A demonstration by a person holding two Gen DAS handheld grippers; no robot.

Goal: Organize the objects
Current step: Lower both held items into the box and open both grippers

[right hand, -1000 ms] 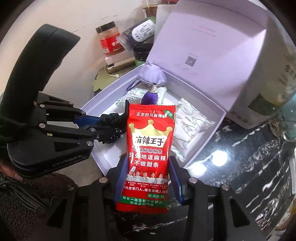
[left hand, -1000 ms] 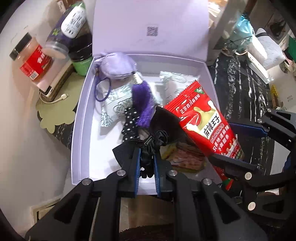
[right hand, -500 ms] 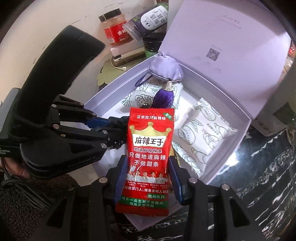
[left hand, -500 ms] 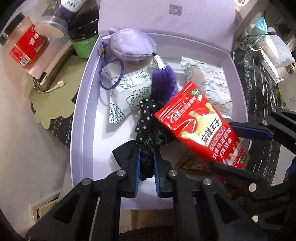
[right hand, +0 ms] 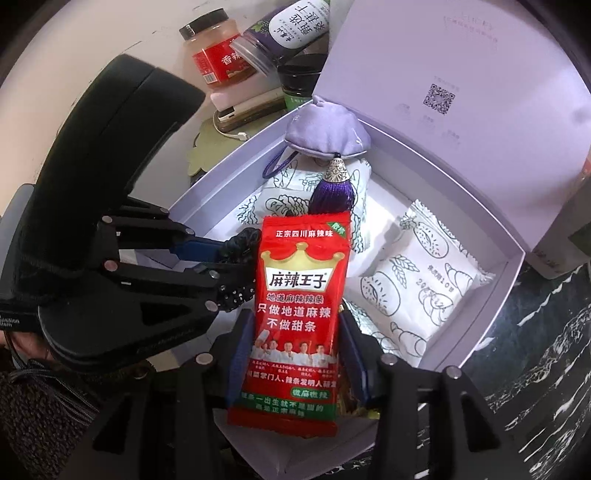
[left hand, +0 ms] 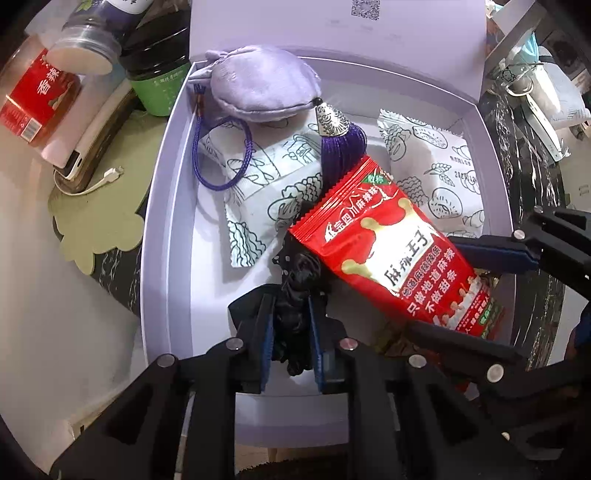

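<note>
An open lilac box (left hand: 162,221) lies below both grippers. Between the blue pads of my left gripper (left hand: 290,299) sits a black polka-dot scrunchie (left hand: 297,273), low over the box floor; the jaws are opening but the pads still touch it. My right gripper (right hand: 295,321) grips a red snack packet (right hand: 299,288) by its sides, slanted over the box's near right part, and its jaws are opening too. The left wrist view has the packet (left hand: 388,258) overlapping the scrunchie. Inside lie a lilac pouch (left hand: 258,81) with a purple tassel and two white printed sachets (left hand: 432,177).
The box lid (left hand: 332,29) stands upright at the back. Left of the box are a red-labelled jar (left hand: 33,99), a tipped purple-labelled bottle (left hand: 88,48), a green jar (left hand: 159,81), a power bank (left hand: 85,147) and a green mat (left hand: 96,221). Dark marble (right hand: 535,369) lies to the right.
Both grippers have sunk closer to the box, carrying the scrunchie and the red packet down into it. The packet now covers more of the box's right side.
</note>
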